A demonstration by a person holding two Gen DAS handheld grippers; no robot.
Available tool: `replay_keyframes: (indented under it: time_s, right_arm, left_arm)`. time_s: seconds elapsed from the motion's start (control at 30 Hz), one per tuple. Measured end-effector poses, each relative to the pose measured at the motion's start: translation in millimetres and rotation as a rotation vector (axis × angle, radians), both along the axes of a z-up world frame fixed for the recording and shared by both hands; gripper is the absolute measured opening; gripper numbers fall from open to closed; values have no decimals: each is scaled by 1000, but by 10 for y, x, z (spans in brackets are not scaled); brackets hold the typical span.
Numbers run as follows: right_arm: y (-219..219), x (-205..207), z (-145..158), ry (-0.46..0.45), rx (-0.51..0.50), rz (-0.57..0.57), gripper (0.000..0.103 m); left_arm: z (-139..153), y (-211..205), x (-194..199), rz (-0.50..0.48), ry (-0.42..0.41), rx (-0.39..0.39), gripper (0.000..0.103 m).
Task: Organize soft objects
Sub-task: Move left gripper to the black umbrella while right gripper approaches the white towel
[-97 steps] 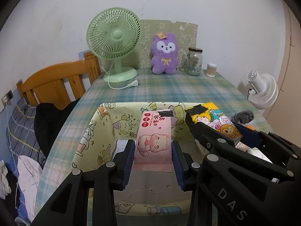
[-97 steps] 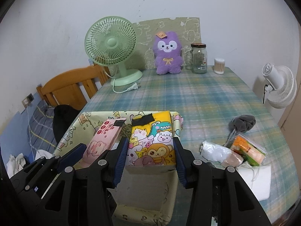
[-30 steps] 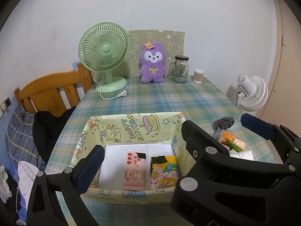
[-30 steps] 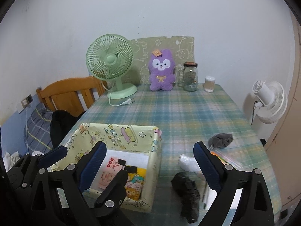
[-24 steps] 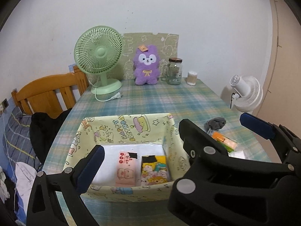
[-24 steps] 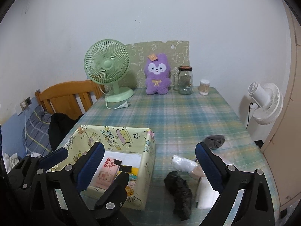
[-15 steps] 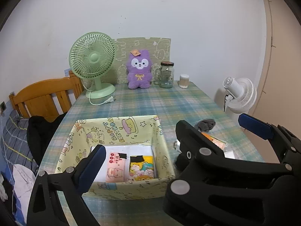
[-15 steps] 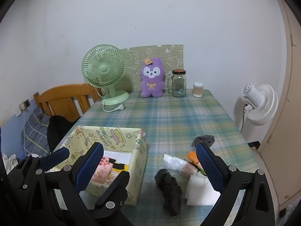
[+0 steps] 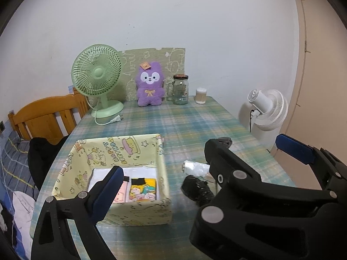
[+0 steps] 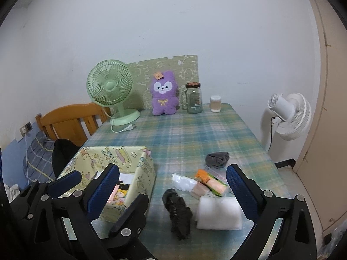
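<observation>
A yellow cartoon-print fabric box [image 9: 138,214] [image 10: 141,177] sits near the table's front left. Inside lie a pink tissue pack [image 9: 120,194] and a yellow cartoon tissue pack [image 9: 144,191] [image 10: 118,195]. Right of the box lie a black soft bundle [image 10: 176,211] [image 9: 196,191], a white foam pad [image 10: 219,213], a white bag [image 10: 182,182] [image 9: 194,168], an orange-green packet [image 10: 211,181] and a grey cloth [image 10: 216,159]. My left gripper [image 9: 197,164] is wide open above the box. My right gripper [image 10: 172,187] is wide open above the black bundle. Both are empty.
A green desk fan [image 10: 112,91], a purple plush toy [image 10: 163,96], a glass jar [image 10: 194,98] and a small white container [image 10: 215,104] stand at the table's far end. A white floor fan [image 10: 288,113] stands right of the table, a wooden chair [image 10: 69,120] at the left.
Both grippers let go of the tissue packs, which now lie in the box, opened wide and drew back and up. The loose items to the right came into fuller view.
</observation>
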State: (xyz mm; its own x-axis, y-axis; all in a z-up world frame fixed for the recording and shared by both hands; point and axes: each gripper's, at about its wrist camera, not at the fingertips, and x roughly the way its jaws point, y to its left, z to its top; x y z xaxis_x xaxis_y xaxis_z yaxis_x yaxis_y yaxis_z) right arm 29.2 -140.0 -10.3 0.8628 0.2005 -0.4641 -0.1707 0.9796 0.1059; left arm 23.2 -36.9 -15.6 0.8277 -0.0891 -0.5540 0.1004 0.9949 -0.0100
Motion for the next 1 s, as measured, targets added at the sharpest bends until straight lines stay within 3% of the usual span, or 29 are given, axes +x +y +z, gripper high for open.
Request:
replay_keyframes:
  time_s: [0.43, 1.0]
  right_arm:
    - [-374, -140, -128, 1, 24, -31, 100]
    - [-732, -114, -594, 41, 17, -81, 100]
  left_arm:
    - [-107, -336, -108, -34, -7, 1, 97]
    - [-546, -741, -50, -96, 52, 11, 96]
